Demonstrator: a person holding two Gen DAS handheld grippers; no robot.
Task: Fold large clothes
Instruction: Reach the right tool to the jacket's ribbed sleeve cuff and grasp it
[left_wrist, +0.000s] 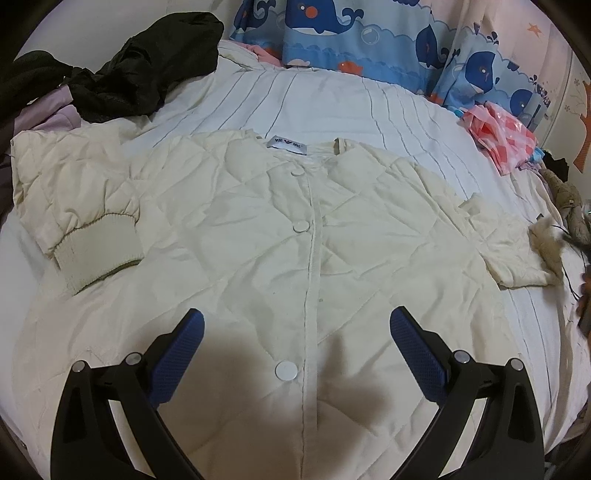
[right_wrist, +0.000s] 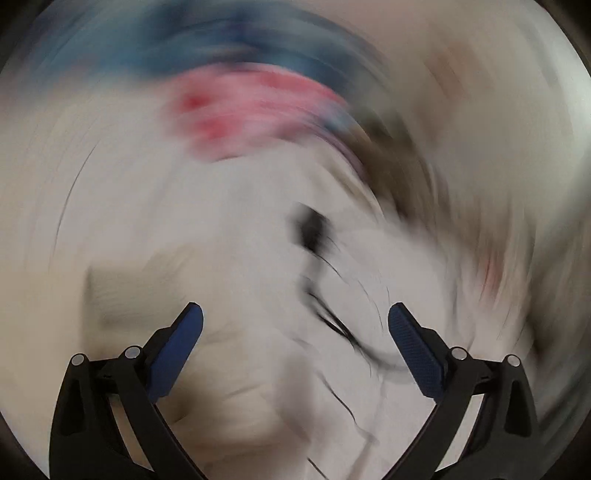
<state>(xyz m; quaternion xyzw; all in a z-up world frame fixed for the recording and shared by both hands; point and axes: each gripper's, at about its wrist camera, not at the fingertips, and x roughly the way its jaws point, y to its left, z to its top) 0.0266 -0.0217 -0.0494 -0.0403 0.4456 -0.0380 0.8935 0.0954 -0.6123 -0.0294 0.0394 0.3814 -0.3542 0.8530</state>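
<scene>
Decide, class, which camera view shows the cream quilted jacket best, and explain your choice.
The left wrist view: the cream quilted jacket lies spread flat on the bed, snaps, label and cuff all sharp. The right wrist view is smeared by motion blur; only pale fabric shows there, so the jacket cannot be made out.

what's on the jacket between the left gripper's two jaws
In the left wrist view, the cream quilted jacket shows one round white snap button and its front placket seam between the open left gripper jaws.
</scene>
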